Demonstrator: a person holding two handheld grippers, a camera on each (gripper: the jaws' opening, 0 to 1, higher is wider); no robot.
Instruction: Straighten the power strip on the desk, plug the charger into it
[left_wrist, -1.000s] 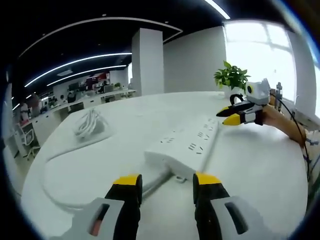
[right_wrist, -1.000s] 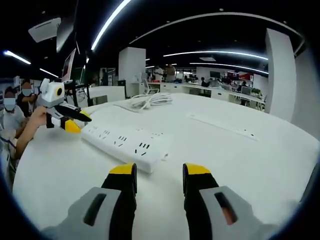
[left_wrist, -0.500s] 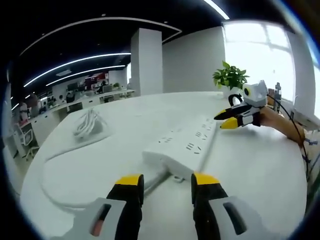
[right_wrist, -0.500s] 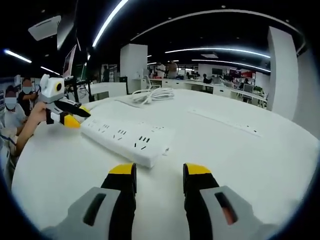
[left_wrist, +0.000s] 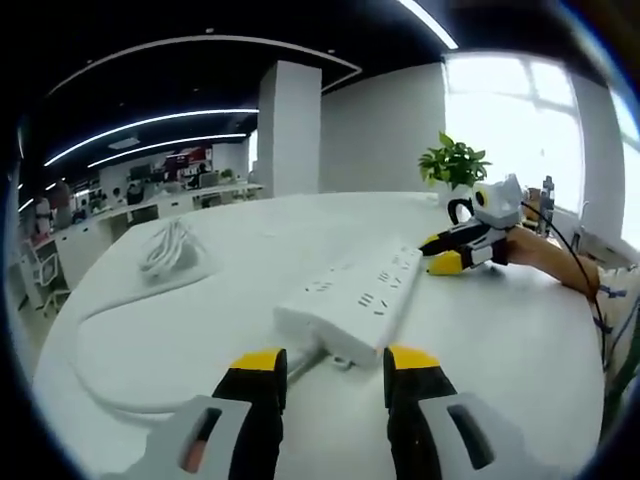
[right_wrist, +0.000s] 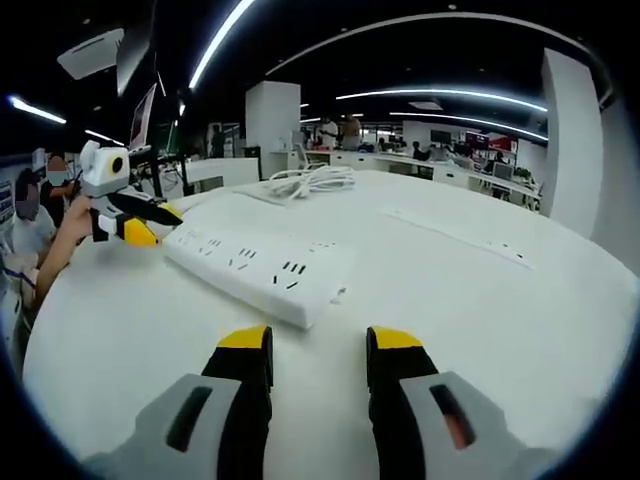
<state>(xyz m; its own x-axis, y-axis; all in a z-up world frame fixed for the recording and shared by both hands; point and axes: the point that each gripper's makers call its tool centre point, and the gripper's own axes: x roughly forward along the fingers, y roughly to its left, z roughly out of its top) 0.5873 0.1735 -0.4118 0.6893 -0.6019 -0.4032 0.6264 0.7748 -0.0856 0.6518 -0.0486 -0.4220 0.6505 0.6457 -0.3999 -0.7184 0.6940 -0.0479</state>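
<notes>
A long white power strip (left_wrist: 350, 298) lies slantwise on the round white desk (left_wrist: 500, 370). Its cord end sits just ahead of my left gripper (left_wrist: 337, 362), which is open and holds nothing. A white cord (left_wrist: 120, 395) curves off to the left. My right gripper (left_wrist: 441, 253) hovers at the strip's far end, its jaws apart. In the right gripper view the power strip (right_wrist: 258, 271) lies just ahead of the open, empty right gripper (right_wrist: 319, 343), and the left gripper (right_wrist: 140, 222) is beyond its far end. A coiled white cable bundle (left_wrist: 165, 247) (right_wrist: 311, 181) rests further back.
A potted plant (left_wrist: 455, 162) stands at the desk's far edge near a window. A flush narrow cover (right_wrist: 458, 240) runs across the desk (right_wrist: 480, 320) to the right. Rows of office desks and several people (right_wrist: 30, 215) fill the background. A sleeve (left_wrist: 550, 262) reaches in from the right.
In the left gripper view the right gripper has come lower and closer to the strip's far end. Both views have shifted slightly with the hands. Both grippers stay open.
</notes>
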